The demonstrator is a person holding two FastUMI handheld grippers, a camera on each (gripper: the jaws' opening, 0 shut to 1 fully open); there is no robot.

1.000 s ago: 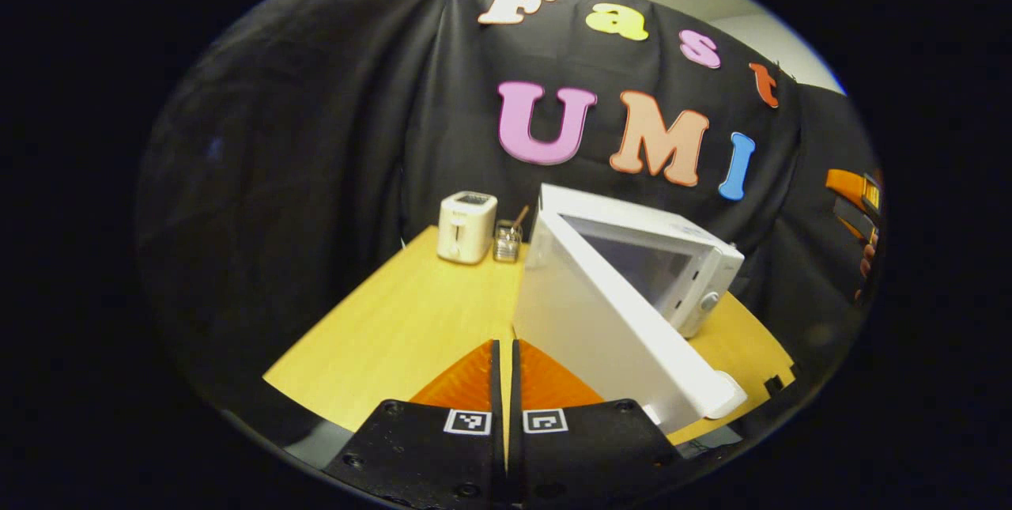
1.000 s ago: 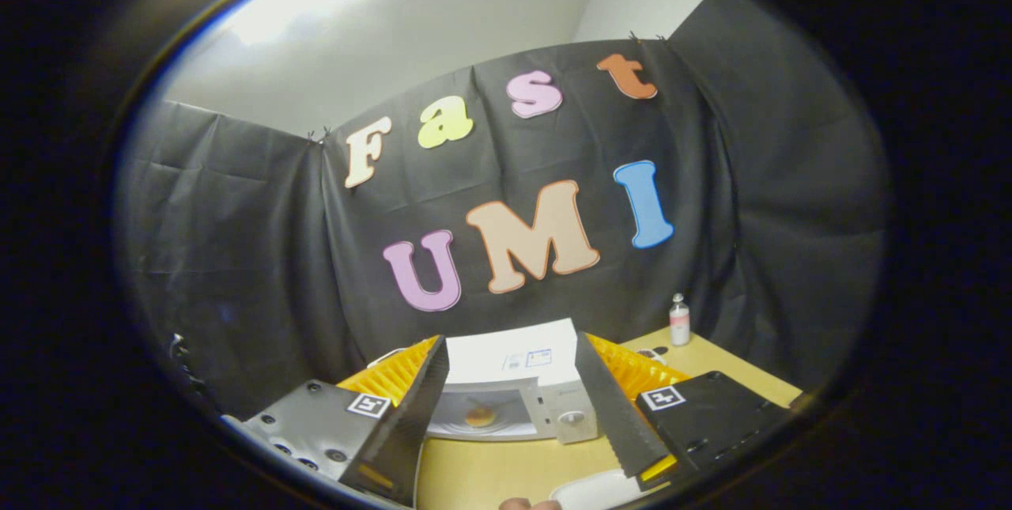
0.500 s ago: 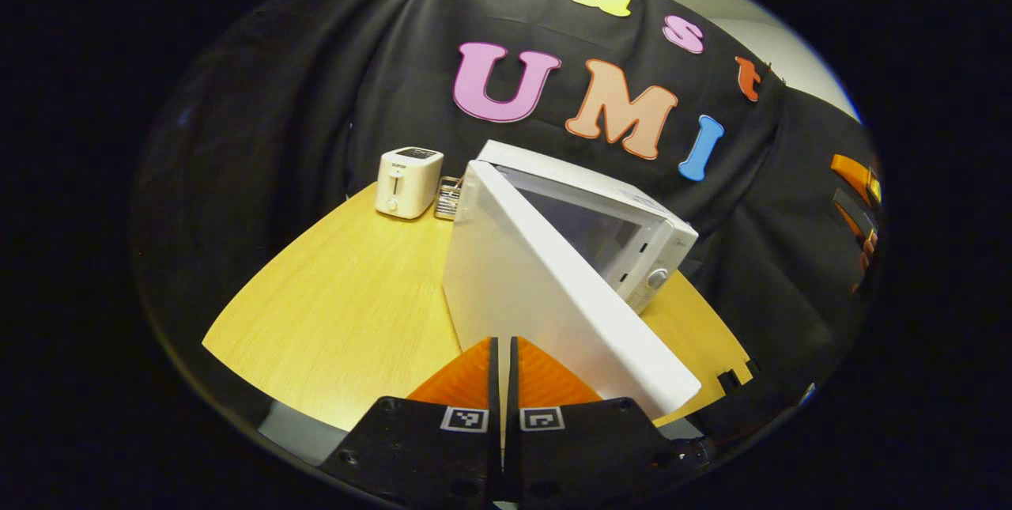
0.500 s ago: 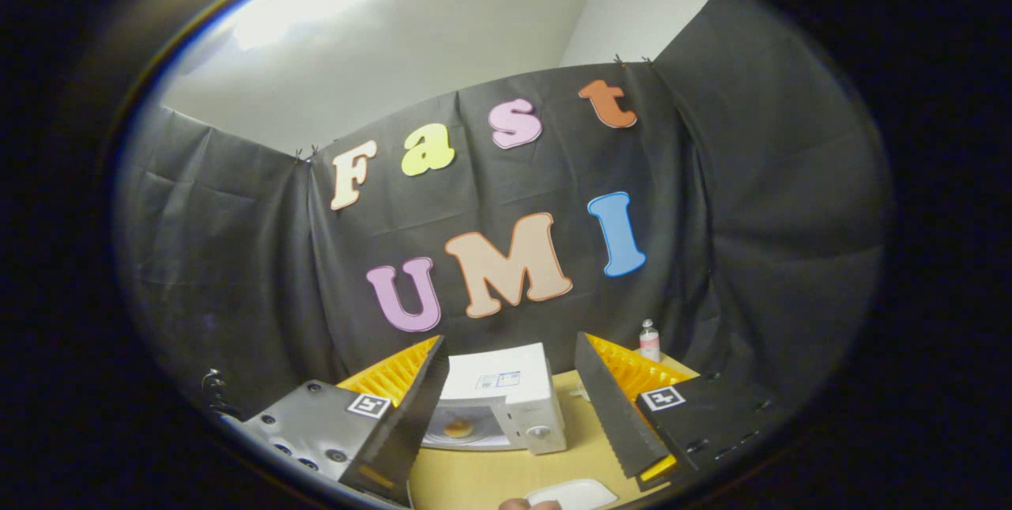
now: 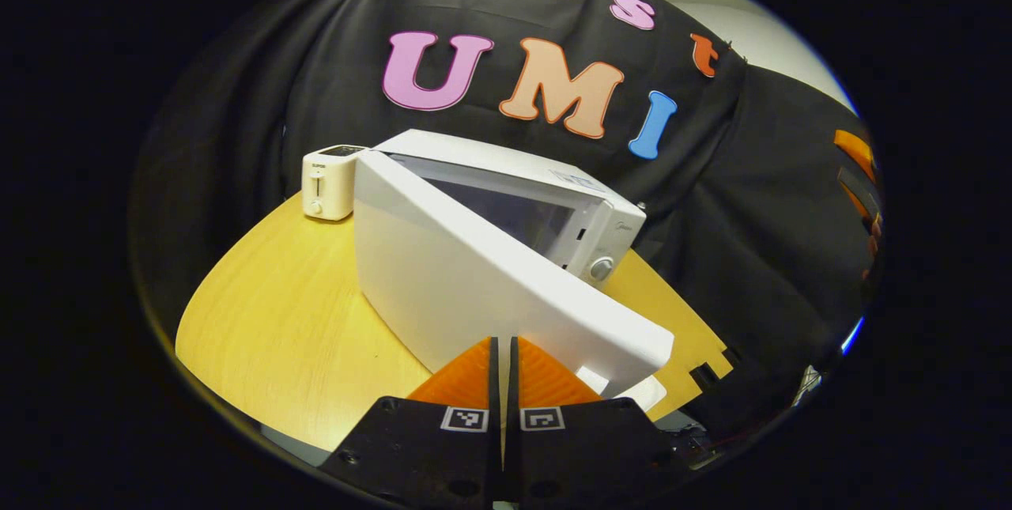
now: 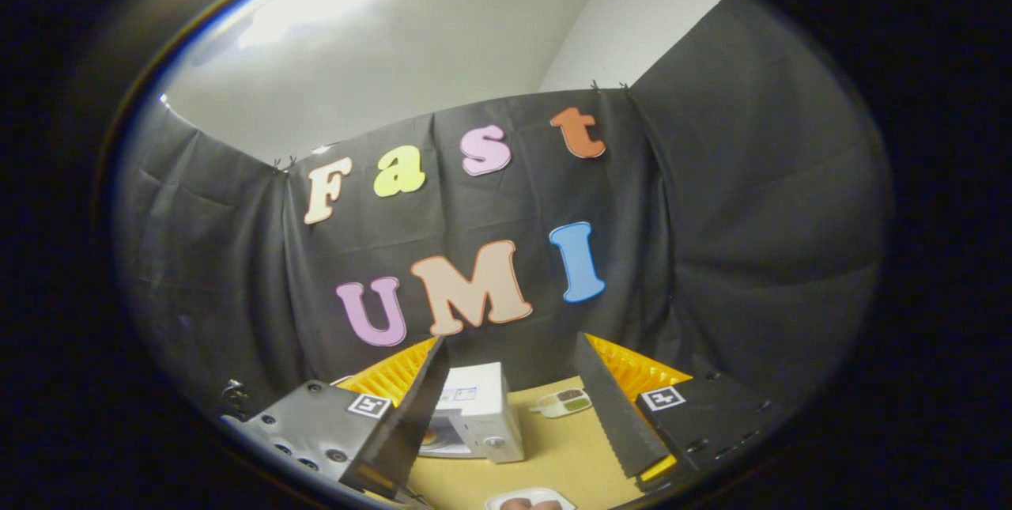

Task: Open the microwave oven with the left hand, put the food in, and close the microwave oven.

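The white box-shaped microwave oven (image 5: 506, 202) stands near the yellow wooden tabletop's (image 5: 269, 312) far edge, its stiff, light hinged door (image 5: 474, 289) ajar; push its free edge. Left gripper (image 5: 503, 368) clenched empty; right gripper (image 6: 510, 407) spread wide.

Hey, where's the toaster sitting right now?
In the left gripper view, the toaster stands on the far left part of the wooden table, just left of the microwave, behind its half-open door, near the black cloth wall.
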